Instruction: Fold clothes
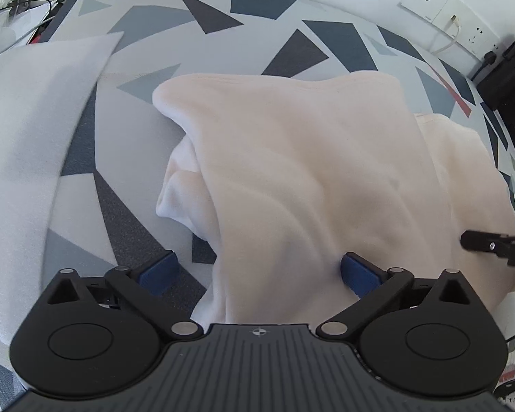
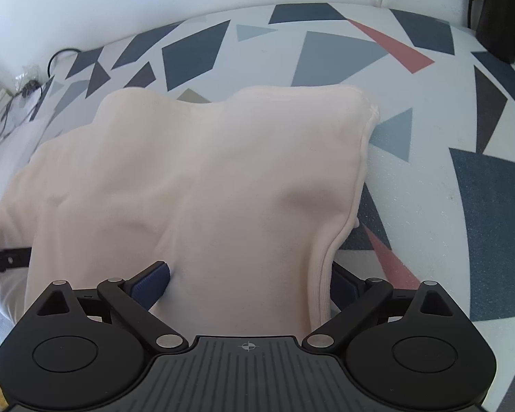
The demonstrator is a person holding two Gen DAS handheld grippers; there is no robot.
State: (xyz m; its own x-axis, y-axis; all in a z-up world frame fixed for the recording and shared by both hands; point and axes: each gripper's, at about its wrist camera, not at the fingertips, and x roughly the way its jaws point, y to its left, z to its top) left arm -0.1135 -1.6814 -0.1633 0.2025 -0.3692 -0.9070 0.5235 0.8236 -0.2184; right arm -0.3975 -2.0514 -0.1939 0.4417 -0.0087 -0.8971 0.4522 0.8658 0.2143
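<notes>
A cream fleece garment (image 1: 309, 171) lies folded over itself on a floor mat with grey, blue and red shards. My left gripper (image 1: 257, 276) hangs over its near left corner, blue pads wide apart, open; cloth lies between them without being pinched. My right gripper (image 2: 247, 283) is over the garment (image 2: 206, 178) at its near right hem, open too, with the ribbed edge running between the pads. A finger of the right gripper (image 1: 491, 245) shows at the right edge of the left wrist view, a finger of the left one (image 2: 7, 261) at the left edge of the right wrist view.
A white folded cloth (image 1: 34, 120) lies to the left of the garment. Cables (image 1: 24, 3) and small items sit at the far left by the wall. Wall sockets (image 1: 443, 10) and a black box (image 1: 508, 82) stand at the far right.
</notes>
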